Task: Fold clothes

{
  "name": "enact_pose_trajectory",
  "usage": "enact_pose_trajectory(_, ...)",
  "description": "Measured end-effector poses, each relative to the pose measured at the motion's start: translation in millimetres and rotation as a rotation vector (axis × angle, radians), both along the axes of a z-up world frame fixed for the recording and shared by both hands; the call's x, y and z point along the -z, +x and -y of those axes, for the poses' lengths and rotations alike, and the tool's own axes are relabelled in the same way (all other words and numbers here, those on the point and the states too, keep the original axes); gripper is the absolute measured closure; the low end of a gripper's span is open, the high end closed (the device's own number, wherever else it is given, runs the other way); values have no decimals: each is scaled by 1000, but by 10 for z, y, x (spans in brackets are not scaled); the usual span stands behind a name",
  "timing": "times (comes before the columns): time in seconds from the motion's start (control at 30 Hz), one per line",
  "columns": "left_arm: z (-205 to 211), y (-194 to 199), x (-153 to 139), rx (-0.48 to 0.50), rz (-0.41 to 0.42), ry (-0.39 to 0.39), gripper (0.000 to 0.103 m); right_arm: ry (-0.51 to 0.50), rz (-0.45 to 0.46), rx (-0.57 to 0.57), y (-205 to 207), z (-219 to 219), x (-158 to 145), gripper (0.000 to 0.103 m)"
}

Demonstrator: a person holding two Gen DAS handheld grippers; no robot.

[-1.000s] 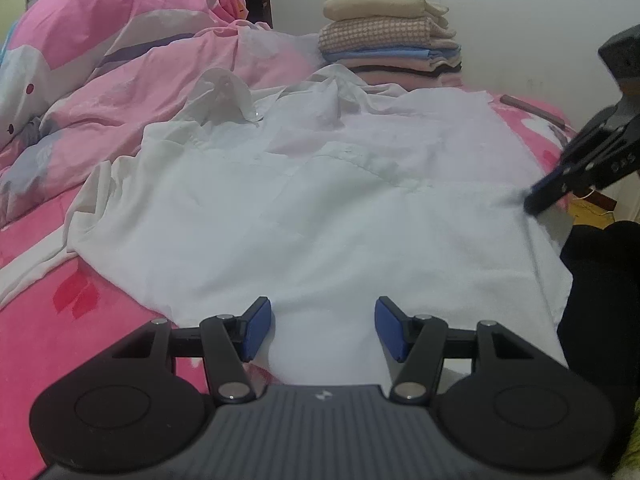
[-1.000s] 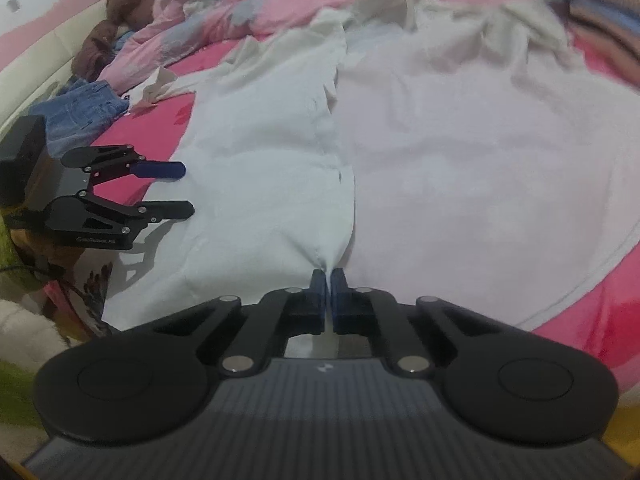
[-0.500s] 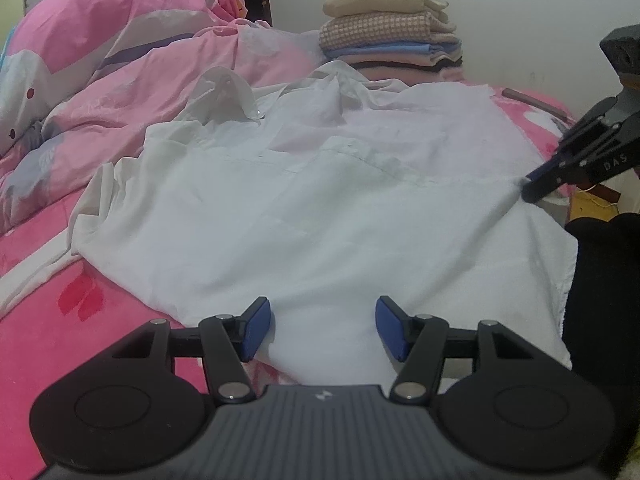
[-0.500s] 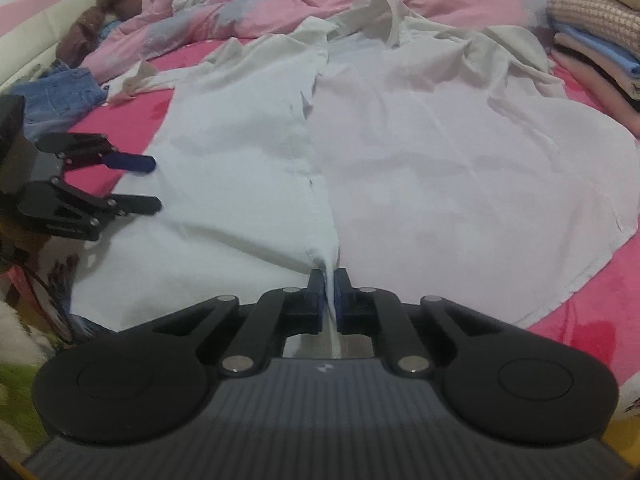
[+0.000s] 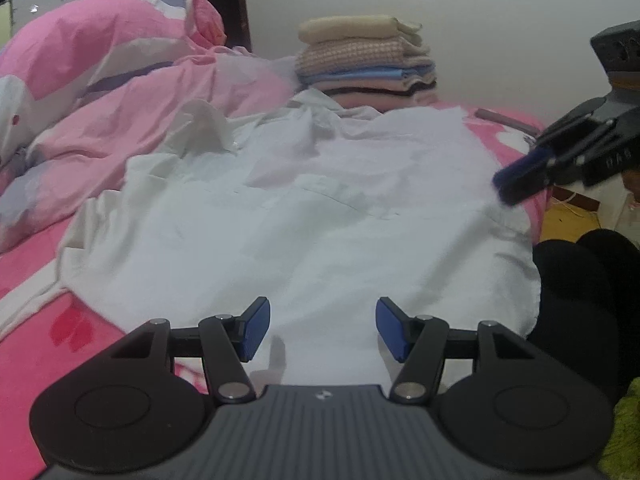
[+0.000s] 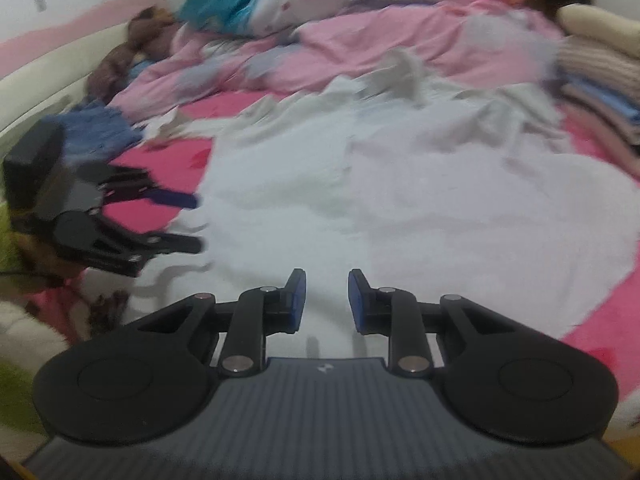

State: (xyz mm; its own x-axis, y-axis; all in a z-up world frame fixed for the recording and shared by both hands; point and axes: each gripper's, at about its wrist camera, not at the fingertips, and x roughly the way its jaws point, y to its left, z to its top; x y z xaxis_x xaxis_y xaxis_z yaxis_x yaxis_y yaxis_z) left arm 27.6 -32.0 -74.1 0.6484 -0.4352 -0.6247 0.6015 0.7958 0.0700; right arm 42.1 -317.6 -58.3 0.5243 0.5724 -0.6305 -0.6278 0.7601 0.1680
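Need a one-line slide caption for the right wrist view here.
Right gripper open above the hem of a white shirt spread on a pink bed, left gripper open at its edge.

Left hand-held gripper point(image 5: 322, 330): jaws spread wide, blue pads point(image 5: 256, 328) well apart, nothing between them; held low and roughly level just above the white shirt point(image 5: 300, 232). Right hand-held gripper point(image 6: 326, 300): jaws parted by a narrower gap, holding nothing, also low over the shirt. Each unit appears at the edge of the other's view, at opposite sides of the shirt's near hem.
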Motion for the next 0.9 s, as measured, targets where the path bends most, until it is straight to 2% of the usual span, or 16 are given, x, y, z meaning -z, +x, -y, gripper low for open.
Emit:
enact_pose_trajectory(0.2,129,198,51,30,-31,-23,45,-38,-75,-5,12,-318,352,82)
enact_pose_trajectory(0.37,335,721,191,4,-92,4,60,14,-67,39,-42,-309,378,82)
enact_pose_trajectory(0.63,326,1363,253,-83,-89,-37,61,33,-69,69,-95,-299,451,82)
enact_pose_trajectory(0.77,195,1623,311,-139,-93,-79,55,40,-74,77,-107,-292,475,82)
enact_pose_trajectory(0.9,74,1830,382,-195,-89,-112,54,43,-83,74,-102,-284,478,82)
